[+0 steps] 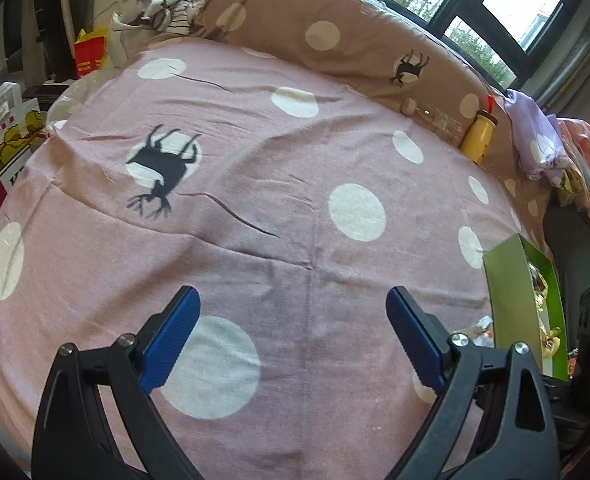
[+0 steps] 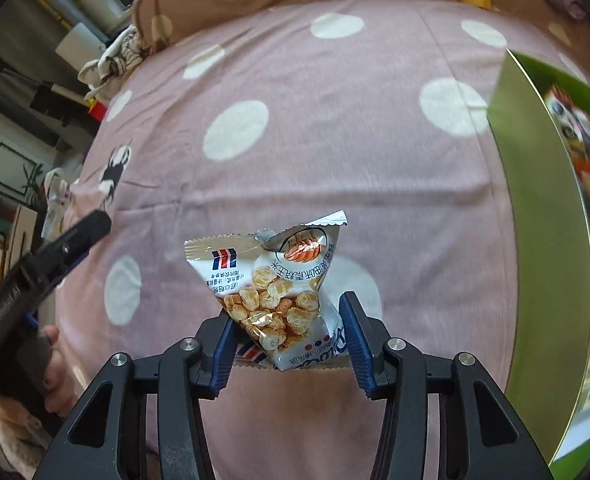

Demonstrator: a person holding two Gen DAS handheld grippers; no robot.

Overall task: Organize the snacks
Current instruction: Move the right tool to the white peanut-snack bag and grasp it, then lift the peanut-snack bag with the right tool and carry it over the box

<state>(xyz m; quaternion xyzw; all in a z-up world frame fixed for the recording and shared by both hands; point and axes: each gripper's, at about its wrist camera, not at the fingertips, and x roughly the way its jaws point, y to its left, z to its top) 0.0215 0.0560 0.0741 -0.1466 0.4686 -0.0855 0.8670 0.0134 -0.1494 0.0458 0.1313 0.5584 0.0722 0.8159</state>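
Right hand-held gripper (image 2: 285, 330) clamped on a corn-puff snack packet (image 2: 273, 292), held above the pink polka-dot bedsheet (image 2: 335, 152), green box (image 2: 543, 240) just to its right. Left hand-held gripper (image 1: 293, 336) spread wide, holding nothing, over the sheet.

A snack packet (image 2: 273, 292) sits between the right gripper (image 2: 285, 334) fingers, above the bedsheet (image 2: 335, 140); an open box (image 2: 543, 240) stands to its right.

Left tongs (image 1: 291, 300) held level, blue pads (image 1: 171, 336) spread wide, gripping nothing. Right tongs (image 2: 285, 320) clamped on a snack packet (image 2: 271, 280), raised.
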